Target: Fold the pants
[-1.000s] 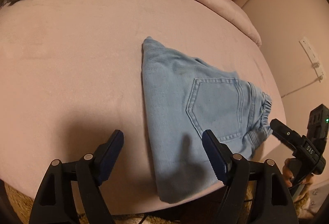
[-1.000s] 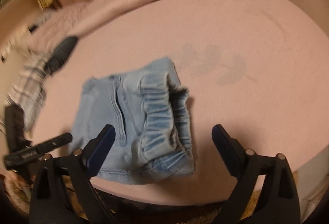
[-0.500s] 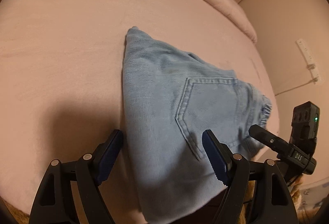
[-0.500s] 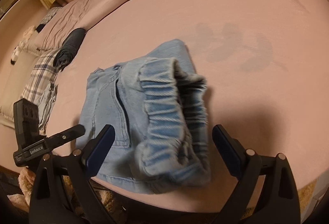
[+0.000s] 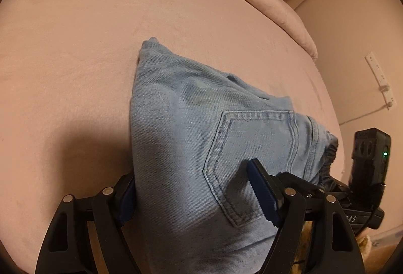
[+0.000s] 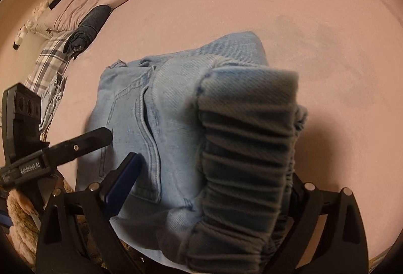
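Note:
Light blue folded jeans [image 5: 191, 138] lie on the pink bed near its front edge, back pocket [image 5: 254, 158] up. My left gripper [image 5: 196, 188] is open, with the folded bundle between its fingers; the left finger is partly hidden behind the denim. In the right wrist view the jeans [image 6: 176, 128] fill the middle, with the elastic waistband [image 6: 246, 163] close to the camera. My right gripper [image 6: 209, 186] is open and straddles the waistband end; its right finger is mostly hidden by the cloth. The left gripper's body [image 6: 63, 148] shows at the left.
The pink bed [image 5: 100, 47] stretches far ahead. A rolled dark garment [image 6: 88, 27], a plaid cloth [image 6: 47, 60] and a soft toy [image 6: 27, 22] lie at the far left. A wall outlet strip [image 5: 380, 80] is at the right. The bed's front edge is just below the grippers.
Both grippers have moved forward onto the folded jeans, which now sit between their open fingers. The jeans look much closer in both views.

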{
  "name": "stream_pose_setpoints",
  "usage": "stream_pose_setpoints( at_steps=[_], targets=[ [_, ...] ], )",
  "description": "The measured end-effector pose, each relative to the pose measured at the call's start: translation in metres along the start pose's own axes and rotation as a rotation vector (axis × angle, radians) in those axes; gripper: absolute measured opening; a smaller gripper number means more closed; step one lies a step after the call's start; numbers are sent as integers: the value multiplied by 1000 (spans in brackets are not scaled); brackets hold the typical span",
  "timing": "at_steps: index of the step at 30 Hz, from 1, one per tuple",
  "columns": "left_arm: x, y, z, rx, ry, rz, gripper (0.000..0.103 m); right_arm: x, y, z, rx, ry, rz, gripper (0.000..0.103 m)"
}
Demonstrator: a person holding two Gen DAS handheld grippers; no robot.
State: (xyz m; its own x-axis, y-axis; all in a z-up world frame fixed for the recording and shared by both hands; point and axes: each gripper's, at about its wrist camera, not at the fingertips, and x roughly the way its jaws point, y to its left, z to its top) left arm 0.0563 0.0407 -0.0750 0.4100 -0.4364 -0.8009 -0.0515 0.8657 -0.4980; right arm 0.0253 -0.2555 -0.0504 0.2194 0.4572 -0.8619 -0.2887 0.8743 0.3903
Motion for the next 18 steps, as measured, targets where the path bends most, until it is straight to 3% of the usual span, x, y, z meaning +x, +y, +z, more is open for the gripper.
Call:
stream_pose_setpoints(
  at_steps=[7,10,14,18],
  targets=[
    [-6,-19,-13,33,-38,126,41,-3,3,-2,-17,-32,-27,81],
    [-11,-34,-16,84,-60,202,30,-10,2,-5,-11,-52,-20,69],
    [-20,-47,-19,126,-93,252,24,-21,10,-9,-32,-89,-55,56],
    [-35,-49,-19,128,-108,208,24,-37,15,-12,-21,-147,-55,44]
  ],
)
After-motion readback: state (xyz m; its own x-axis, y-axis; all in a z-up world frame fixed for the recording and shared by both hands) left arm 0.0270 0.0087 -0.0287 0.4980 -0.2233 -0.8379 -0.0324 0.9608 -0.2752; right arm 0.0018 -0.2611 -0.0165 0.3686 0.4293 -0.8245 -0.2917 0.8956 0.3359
